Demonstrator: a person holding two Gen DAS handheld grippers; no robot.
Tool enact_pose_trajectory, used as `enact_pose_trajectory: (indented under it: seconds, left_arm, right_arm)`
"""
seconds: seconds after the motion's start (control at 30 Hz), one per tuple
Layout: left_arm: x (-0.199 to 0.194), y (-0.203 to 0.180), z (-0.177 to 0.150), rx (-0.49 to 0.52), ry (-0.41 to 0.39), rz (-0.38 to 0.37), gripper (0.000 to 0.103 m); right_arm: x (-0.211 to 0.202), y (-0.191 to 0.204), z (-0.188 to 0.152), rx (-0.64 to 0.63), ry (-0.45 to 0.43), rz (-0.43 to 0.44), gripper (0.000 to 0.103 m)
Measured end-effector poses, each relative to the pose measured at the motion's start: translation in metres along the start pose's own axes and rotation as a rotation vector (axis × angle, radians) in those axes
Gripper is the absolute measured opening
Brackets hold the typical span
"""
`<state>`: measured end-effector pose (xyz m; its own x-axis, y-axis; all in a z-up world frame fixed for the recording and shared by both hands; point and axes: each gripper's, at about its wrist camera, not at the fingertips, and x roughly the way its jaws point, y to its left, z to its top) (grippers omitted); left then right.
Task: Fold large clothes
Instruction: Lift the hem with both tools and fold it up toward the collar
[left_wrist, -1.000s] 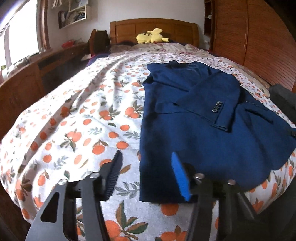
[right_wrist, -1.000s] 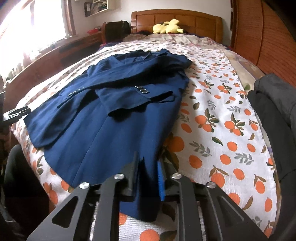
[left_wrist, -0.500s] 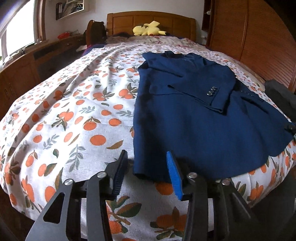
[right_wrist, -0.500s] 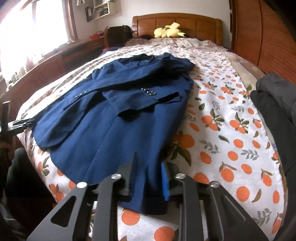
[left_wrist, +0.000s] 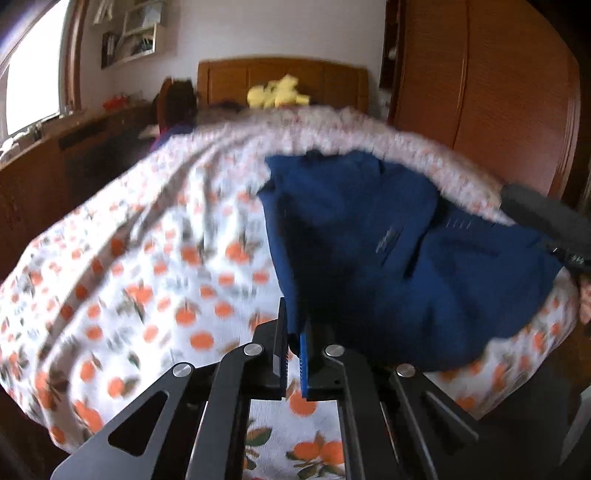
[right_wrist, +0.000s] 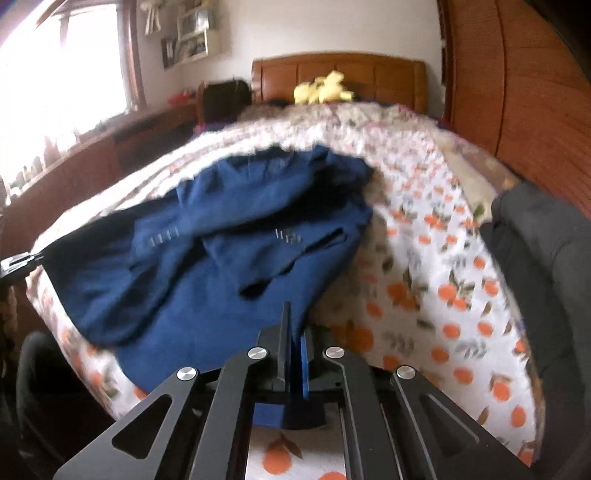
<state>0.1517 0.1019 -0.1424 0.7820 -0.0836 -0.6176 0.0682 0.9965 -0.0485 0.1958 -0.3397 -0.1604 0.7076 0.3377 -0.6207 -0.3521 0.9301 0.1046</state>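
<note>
A navy blue jacket (left_wrist: 388, 251) is spread on a bed covered by a white sheet printed with oranges (left_wrist: 147, 280), its collar end toward the wooden headboard (left_wrist: 280, 79) and its hem at the near edge of the mattress. The hem is seen lifted off the sheet at 2 points. The left gripper (left_wrist: 293, 354) has just been closing, and its jaws are now pinched narrowly on the left corner of the hem, with blue cloth drawn up between the black pad and the blue pad. The right gripper (right_wrist: 293, 354) has likewise just been closing and is clamped on the right corner of the hem, a fold of the fabric being visible between and under its pads. In the right wrist view the jacket (right_wrist: 236, 258) is shown with 1 sleeve folded across its front; button rows are blurred into short streaks. A yellow plush toy (right_wrist: 325, 90) is placed against the headboard. A dark grey garment (right_wrist: 543, 266) is laid along the right edge of the bed, beside a wooden wardrobe (right_wrist: 517, 74). A wall shelf (left_wrist: 129, 40) is seen near the window; what it holds cannot be told through the blur.
</note>
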Motion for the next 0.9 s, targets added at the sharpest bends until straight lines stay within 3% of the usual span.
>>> enact_pose_trajectory:
  seconds: [0.3, 0.6, 0.77, 0.9]
  left_arm:
    - [-0.107, -0.037, 0.089, 0.024, -0.255, -0.052, 0.003]
    - [-0.225, -0.068, 0.155, 0.064, -0.472, -0.079, 0.003]
    - [-0.262, -0.081, 0.169, 0.088, -0.535, -0.051, 0.004]
    - [-0.242, -0.080, 0.174, 0.086, -0.494, -0.025, 0.004]
  right_arm:
    - [-0.100, 0.022, 0.076, -0.018, -0.251, 0.019, 0.002]
    - [-0.217, 0.028, 0.106, -0.048, -0.446, 0.048, 0.002]
    - [-0.262, 0.026, 0.108, -0.055, -0.524, 0.045, 0.002]
    - [-0.246, 0.018, 0.113, -0.064, -0.481, 0.025, 0.002]
